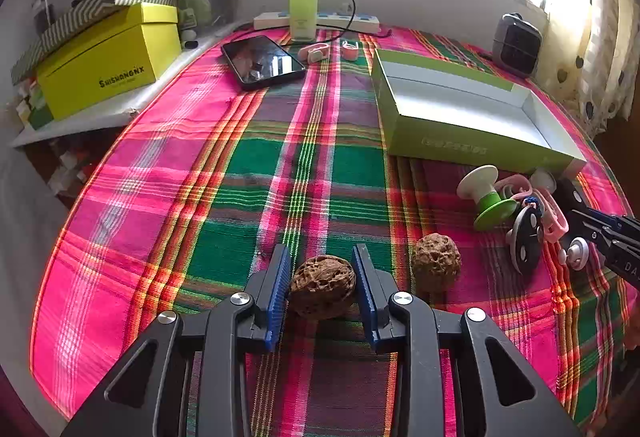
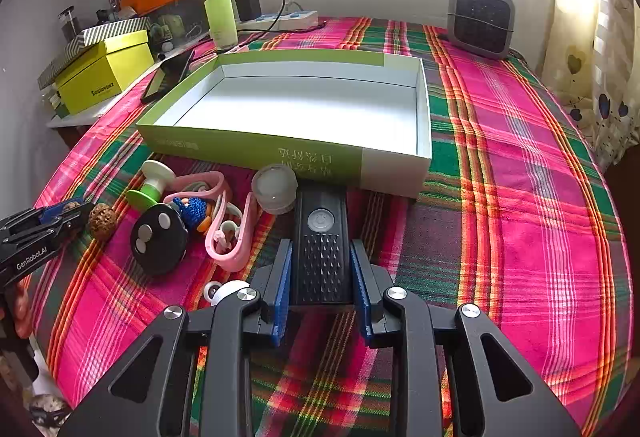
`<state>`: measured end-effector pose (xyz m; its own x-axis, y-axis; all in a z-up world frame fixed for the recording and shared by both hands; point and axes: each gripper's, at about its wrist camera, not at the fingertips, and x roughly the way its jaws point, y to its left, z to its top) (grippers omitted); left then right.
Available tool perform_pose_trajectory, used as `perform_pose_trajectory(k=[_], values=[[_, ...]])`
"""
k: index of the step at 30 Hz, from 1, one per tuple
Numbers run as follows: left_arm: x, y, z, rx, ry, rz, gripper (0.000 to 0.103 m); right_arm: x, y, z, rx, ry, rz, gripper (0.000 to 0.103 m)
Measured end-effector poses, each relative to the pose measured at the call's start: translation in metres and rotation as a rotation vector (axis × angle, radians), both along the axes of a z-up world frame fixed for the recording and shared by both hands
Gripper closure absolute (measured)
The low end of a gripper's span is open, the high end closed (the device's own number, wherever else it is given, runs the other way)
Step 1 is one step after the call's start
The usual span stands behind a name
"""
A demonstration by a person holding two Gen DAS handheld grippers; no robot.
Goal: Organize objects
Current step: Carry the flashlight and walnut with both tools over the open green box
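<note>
The left tongs [image 1: 322, 291] sit low over the plaid-covered surface [image 1: 224, 205], their blue pads on either side of a wrinkled brown walnut [image 1: 322, 285]; the pads look to be touching it, so they appear clenched on the nut, which seems to rest on the cloth near the surface's near edge. A second walnut [image 1: 436, 261] lies just beside it, toward the right.

The right tongs [image 2: 322, 291] are clenched on a black device [image 2: 321, 249] with a round button, its far end close to the wall of an open green box [image 2: 248, 147].

Risks, as a judgement: the walnut is round and hard, so it could squirt out of the pads and roll toward the edge. The black device is long and gripped at one end, so it could tip or knock the frosted jar [image 2: 274, 188] beside it, or catch the box wall on the way in.

The green box, set toward the far right of the surface, has a white interior and holds nothing visible. Between the two tongs lies a loose pile: a green and white spool [image 2: 150, 185], pink loops [image 2: 230, 237], a black disc [image 2: 159, 239].
</note>
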<state>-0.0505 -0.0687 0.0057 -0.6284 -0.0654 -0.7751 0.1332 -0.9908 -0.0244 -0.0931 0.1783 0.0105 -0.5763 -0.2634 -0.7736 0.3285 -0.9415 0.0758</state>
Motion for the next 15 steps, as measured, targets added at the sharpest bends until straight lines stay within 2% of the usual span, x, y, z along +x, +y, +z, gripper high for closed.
perform_pose_trajectory(k=[15], values=[[-0.006,0.015,0.01,0.033,0.01,-0.064,0.073,0.01,0.005,0.002,-0.035,0.002,-0.029,0.075]])
